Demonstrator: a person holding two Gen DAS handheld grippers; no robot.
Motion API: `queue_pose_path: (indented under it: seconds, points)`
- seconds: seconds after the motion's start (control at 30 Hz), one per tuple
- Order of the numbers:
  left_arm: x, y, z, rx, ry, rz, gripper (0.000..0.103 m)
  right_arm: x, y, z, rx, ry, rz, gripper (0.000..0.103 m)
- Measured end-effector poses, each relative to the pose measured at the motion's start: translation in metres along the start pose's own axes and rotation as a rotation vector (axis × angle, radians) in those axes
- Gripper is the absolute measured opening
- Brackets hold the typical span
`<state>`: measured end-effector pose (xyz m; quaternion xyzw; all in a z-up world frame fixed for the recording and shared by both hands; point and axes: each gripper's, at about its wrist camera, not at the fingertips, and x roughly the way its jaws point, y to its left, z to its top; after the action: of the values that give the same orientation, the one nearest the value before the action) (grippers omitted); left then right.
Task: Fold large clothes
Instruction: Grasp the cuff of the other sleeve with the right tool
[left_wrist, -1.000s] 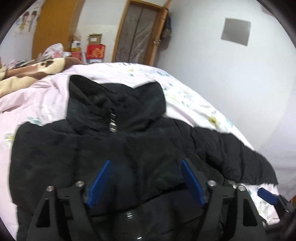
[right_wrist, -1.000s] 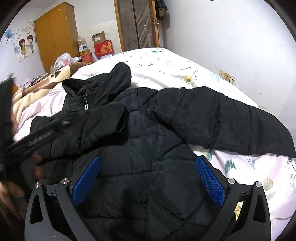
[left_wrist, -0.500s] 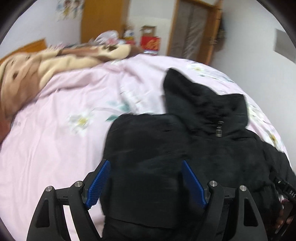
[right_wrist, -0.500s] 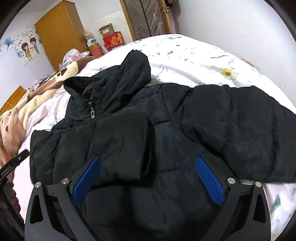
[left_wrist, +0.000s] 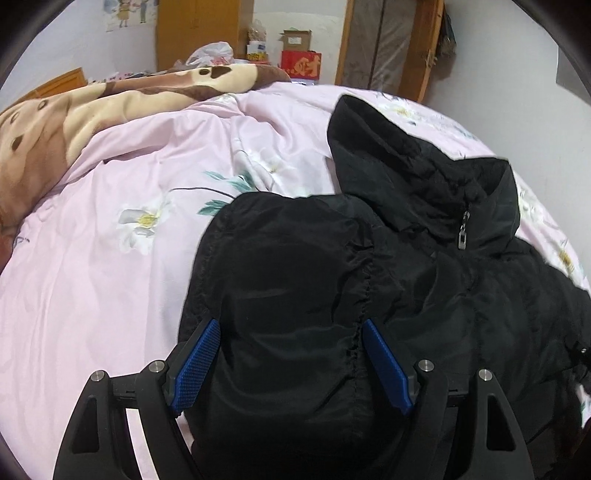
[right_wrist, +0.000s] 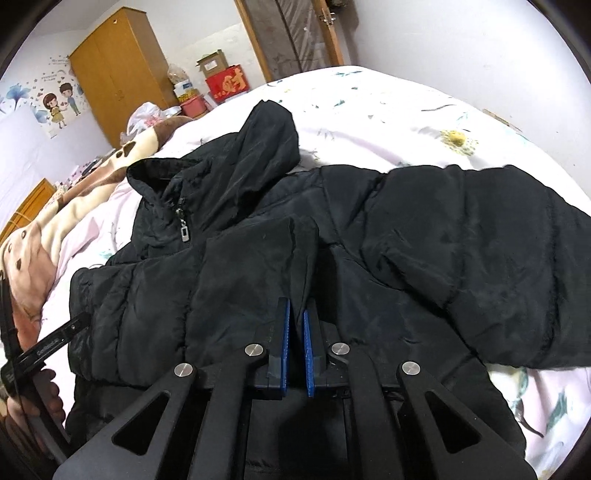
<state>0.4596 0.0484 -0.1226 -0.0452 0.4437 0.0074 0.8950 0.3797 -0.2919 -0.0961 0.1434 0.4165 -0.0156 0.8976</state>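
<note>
the right tool (right_wrist: 294, 341) has just snapped shut by the jacket (right_wrist: 332, 295), seemingly empty; the left tool (left_wrist: 291, 365) now hangs wide over its folded sleeve (left_wrist: 280, 280), readying a fold.

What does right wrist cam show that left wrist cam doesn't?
Right wrist only: the black puffer jacket's outstretched sleeve lying over the floral bedsheet, the right gripper whose jaws have just closed together over the jacket front (whether fabric is pinched is unclear), and a hand holding the other tool. Left wrist only: the left gripper, open around the folded-in sleeve. Both: jacket collar with metal zipper pull, brown spotted blanket, red box.
</note>
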Motion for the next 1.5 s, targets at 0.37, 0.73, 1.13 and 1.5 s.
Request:
queue_pose_path:
  seconds: [0.37,0.73,1.13,1.5]
  points:
    - [0.005,-0.006,0.0,0.02,0.053,0.027,0.081,0.014,-0.015,-0.005,0.014,0.068,-0.054,0.023]
    - [-0.071,-0.022,-0.018,-0.001,0.022,-0.049,0.081,-0.076,-0.052,-0.013,0.034,-0.057,-0.091,0.048]
    - [-0.141,-0.121,-0.057,0.149,-0.027,-0.211,0.081,-0.181,-0.198,-0.054,0.276,-0.166,-0.281,0.064]
    - [-0.136,-0.214,-0.087,0.227,0.023,-0.308,0.081,-0.216,-0.317,-0.067,0.457,-0.174,-0.484,0.067]
